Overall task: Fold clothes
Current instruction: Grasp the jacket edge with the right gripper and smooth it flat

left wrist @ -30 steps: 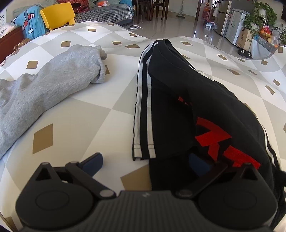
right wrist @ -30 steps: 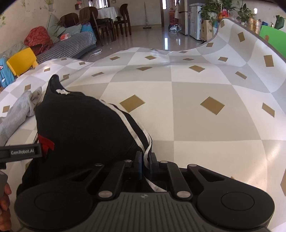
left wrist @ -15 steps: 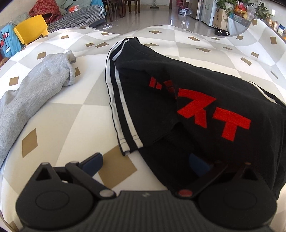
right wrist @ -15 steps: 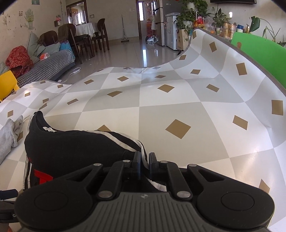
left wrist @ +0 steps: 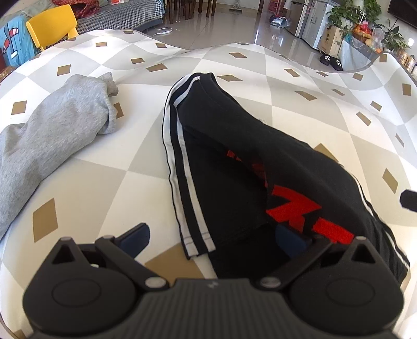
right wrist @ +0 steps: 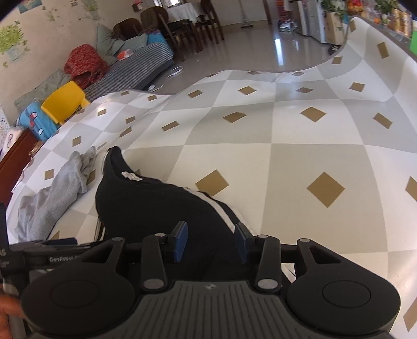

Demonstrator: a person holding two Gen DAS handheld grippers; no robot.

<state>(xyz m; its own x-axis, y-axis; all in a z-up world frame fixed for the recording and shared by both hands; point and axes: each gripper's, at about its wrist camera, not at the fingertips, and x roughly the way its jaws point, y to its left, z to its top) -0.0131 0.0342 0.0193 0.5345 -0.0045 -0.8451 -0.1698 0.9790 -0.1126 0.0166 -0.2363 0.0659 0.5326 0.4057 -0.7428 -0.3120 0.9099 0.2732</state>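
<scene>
A black garment (left wrist: 234, 182) with white side stripes and a red print lies folded on the checkered tablecloth (left wrist: 78, 182); it also shows in the right wrist view (right wrist: 156, 208). My left gripper (left wrist: 212, 238) is open, its jaws wide apart over the garment's near striped hem, the right finger (left wrist: 289, 240) over the black cloth. My right gripper (right wrist: 210, 241) is open, its blue pads (right wrist: 181, 241) apart just above the garment's striped edge, holding nothing.
A grey sweatshirt (left wrist: 47, 140) lies to the left of the black garment, also in the right wrist view (right wrist: 52, 203). A yellow chair (left wrist: 52, 23) and a sofa stand beyond the table's far edge. The cloth curls up at the far right (right wrist: 378, 52).
My right gripper has opened and let go of the garment's striped edge. The garment has dropped flatter onto the table. My left gripper stays open over the hem.
</scene>
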